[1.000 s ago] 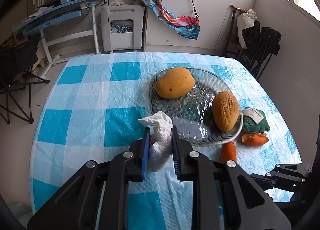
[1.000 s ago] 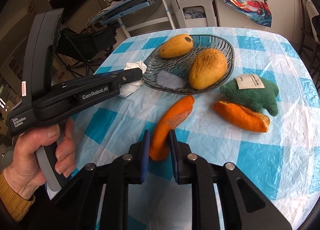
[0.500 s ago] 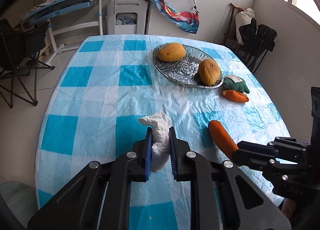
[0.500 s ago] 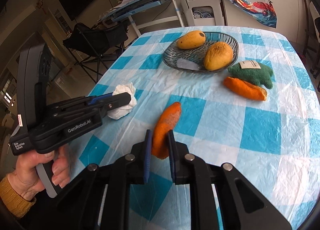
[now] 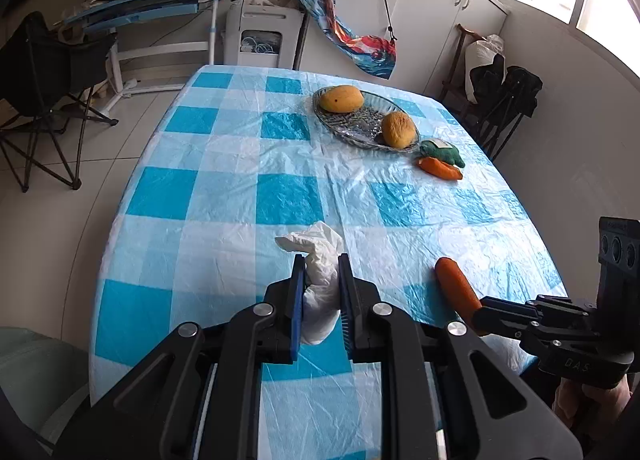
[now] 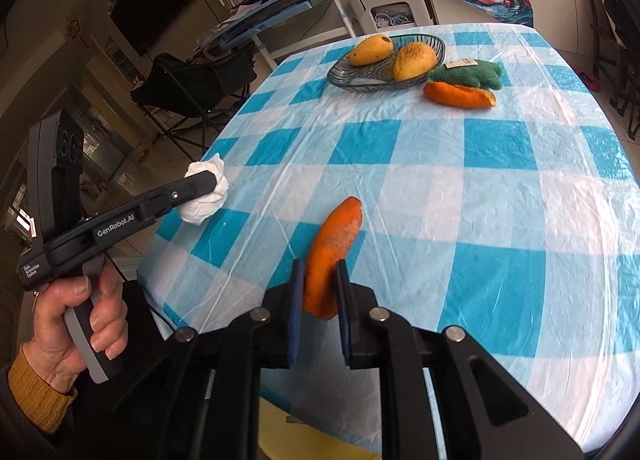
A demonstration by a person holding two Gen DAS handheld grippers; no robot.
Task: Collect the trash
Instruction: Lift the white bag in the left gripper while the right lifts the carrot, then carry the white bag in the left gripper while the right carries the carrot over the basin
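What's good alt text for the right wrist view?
The right gripper clamps an orange peel over a blue-checked table; at left, the left gripper holds a crumpled tissue. Far back, a glass dish holds two mangoes.

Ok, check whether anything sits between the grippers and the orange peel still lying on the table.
Nothing visible does. The remaining orange peel lies beside the green cloth near the dish; bare tablecloth stretches to it. Both grippers are full: tissue, peel.

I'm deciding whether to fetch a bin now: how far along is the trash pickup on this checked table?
Nothing looks binned yet. In hand: the left gripper clamps a crumpled tissue; the right gripper clamps an orange peel. Left: another peel beside the green plush.
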